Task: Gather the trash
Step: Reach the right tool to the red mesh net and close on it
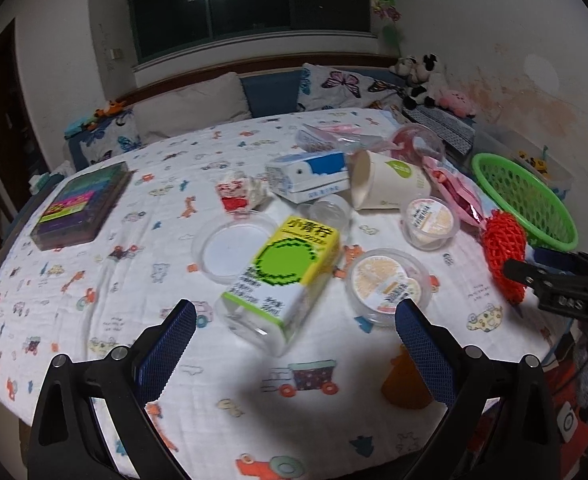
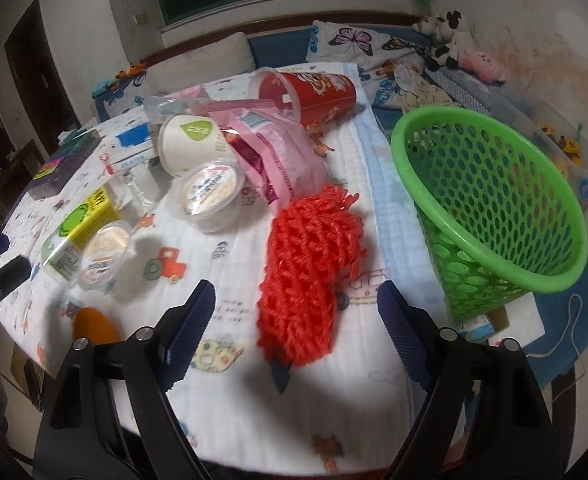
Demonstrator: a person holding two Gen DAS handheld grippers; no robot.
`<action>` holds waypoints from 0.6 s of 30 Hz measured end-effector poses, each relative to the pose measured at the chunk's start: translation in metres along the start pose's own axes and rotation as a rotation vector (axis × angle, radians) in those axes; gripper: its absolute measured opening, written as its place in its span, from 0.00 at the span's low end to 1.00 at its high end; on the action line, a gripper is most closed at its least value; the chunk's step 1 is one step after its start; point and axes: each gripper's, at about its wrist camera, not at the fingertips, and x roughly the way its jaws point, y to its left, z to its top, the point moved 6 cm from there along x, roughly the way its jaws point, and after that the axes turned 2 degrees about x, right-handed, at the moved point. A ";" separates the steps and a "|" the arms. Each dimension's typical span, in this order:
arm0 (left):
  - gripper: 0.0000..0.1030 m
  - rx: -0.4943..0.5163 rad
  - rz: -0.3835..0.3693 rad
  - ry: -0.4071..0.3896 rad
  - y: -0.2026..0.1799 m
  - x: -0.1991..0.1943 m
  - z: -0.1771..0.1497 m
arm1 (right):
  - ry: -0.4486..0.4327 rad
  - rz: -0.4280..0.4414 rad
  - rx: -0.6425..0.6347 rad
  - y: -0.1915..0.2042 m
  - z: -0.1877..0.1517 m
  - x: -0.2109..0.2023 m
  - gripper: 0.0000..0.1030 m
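The trash lay scattered over the bench [image 1: 106,292], whose cloth was printed with little vehicles, and the green basket [image 2: 490,208] stood tilted at its edge as the fixed mark for everything else. Just beside the basket lay a red foam net [image 2: 306,268], and beyond the net, further from the basket, a pink wrapper [image 2: 282,152], a white paper cup [image 2: 188,142] on its side and a red cup [image 2: 314,92] also on its side. Two sealed pudding cups [image 1: 430,220] sat further from the basket still, with a yellow-green drink carton [image 1: 282,276] beyond them and a blue-and-white carton [image 1: 308,176] behind that.

The right tongs [image 2: 296,322] stood open around the near end of the foam net — the net lay between the blue pads, with clear gaps on both sides, nothing gripped. The left tongs [image 1: 294,334] were wide open and empty, hovering just short of the drink carton, well apart from the basket.
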 end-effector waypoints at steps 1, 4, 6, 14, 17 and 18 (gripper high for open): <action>0.94 0.006 -0.007 0.004 -0.003 0.002 0.001 | -0.002 -0.003 0.005 -0.003 0.002 0.003 0.76; 0.94 0.013 -0.043 0.019 -0.011 0.008 0.004 | 0.005 0.004 0.018 -0.009 0.006 0.011 0.74; 0.94 0.013 -0.067 0.032 -0.016 0.013 0.005 | 0.008 0.004 0.024 -0.012 0.008 0.015 0.71; 0.93 0.054 -0.123 0.070 -0.038 0.033 0.012 | 0.020 0.061 0.052 -0.018 0.007 0.017 0.47; 0.93 0.081 -0.124 0.083 -0.046 0.040 0.013 | 0.018 0.086 0.054 -0.017 0.006 0.012 0.44; 0.93 0.086 -0.125 0.087 -0.047 0.042 0.013 | 0.014 0.090 0.049 -0.017 0.005 0.008 0.43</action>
